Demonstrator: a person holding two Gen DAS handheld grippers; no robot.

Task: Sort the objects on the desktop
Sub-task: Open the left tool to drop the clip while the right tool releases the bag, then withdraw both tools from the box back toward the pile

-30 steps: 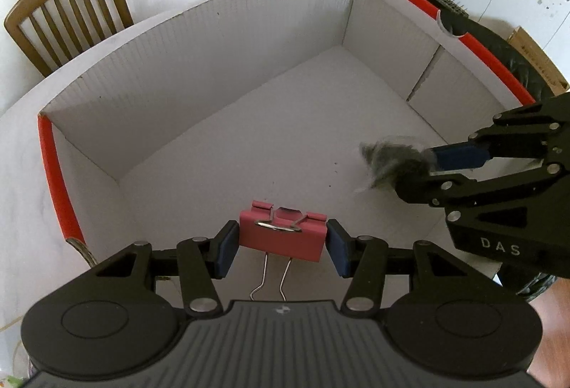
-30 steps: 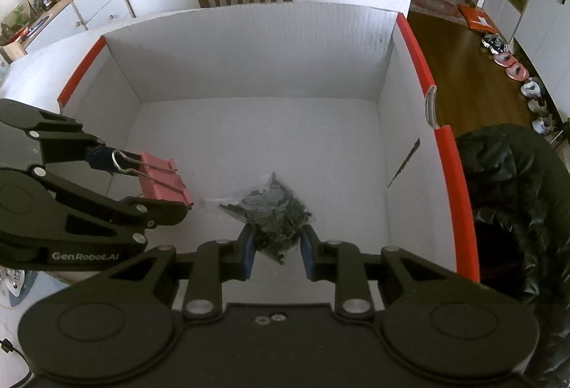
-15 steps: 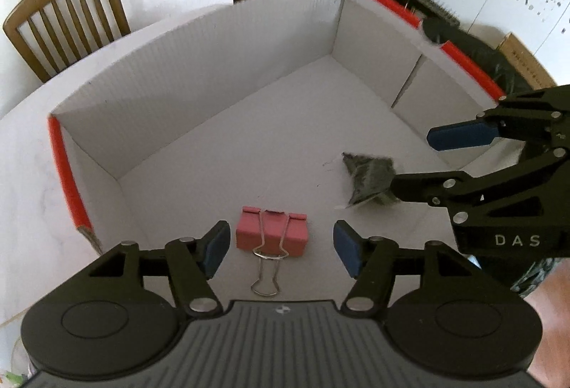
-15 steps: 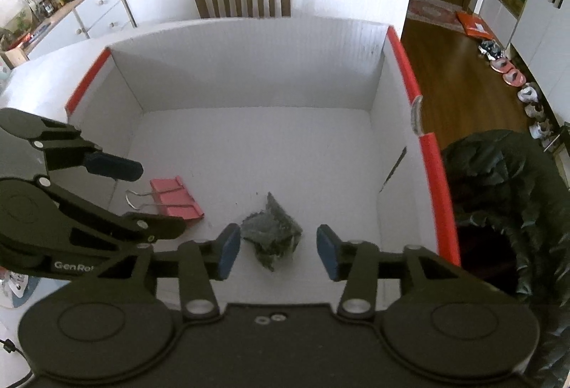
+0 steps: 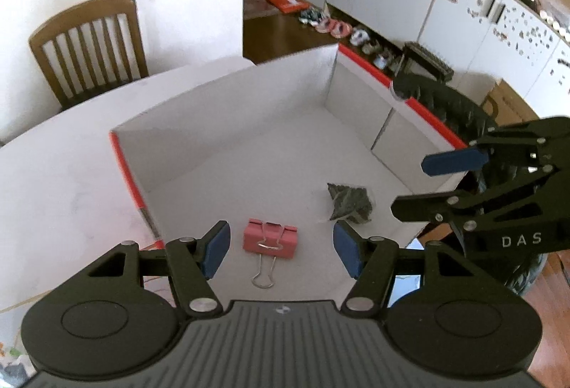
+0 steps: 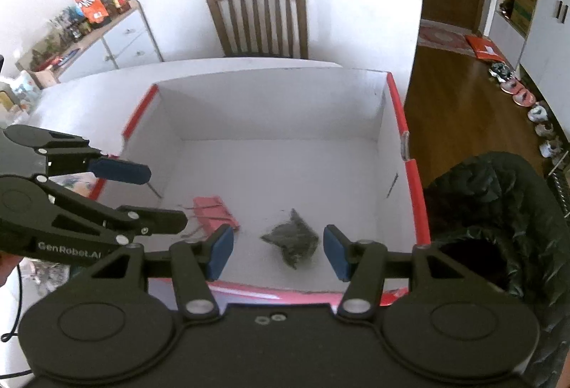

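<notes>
A pink binder clip (image 5: 269, 243) lies on the floor of a white cardboard box (image 5: 249, 110) with red-taped rims, wire handles toward me. My left gripper (image 5: 281, 254) hangs above it, open, nothing between its fingers. Right of the clip lies a small clear bag of dark grey bits (image 5: 351, 204). In the right wrist view the same bag (image 6: 292, 238) sits below my right gripper (image 6: 278, 252), whose jaws are opening and hold nothing. The clip (image 6: 213, 211) shows left of it, partly hidden by the left gripper's fingers (image 6: 121, 171).
The box (image 6: 399, 103) stands on a white table (image 5: 71, 156). A wooden chair (image 6: 258, 19) is behind the table. A dark jacket (image 6: 498, 210) hangs just right of the box. Cabinets (image 5: 481, 17) and shoes (image 5: 331, 26) line the wooden floor beyond.
Both grippers let go: the clip and the bag dropped onto the box floor. Both grippers then rose and drew back, so the box looks smaller and its near rim shows.
</notes>
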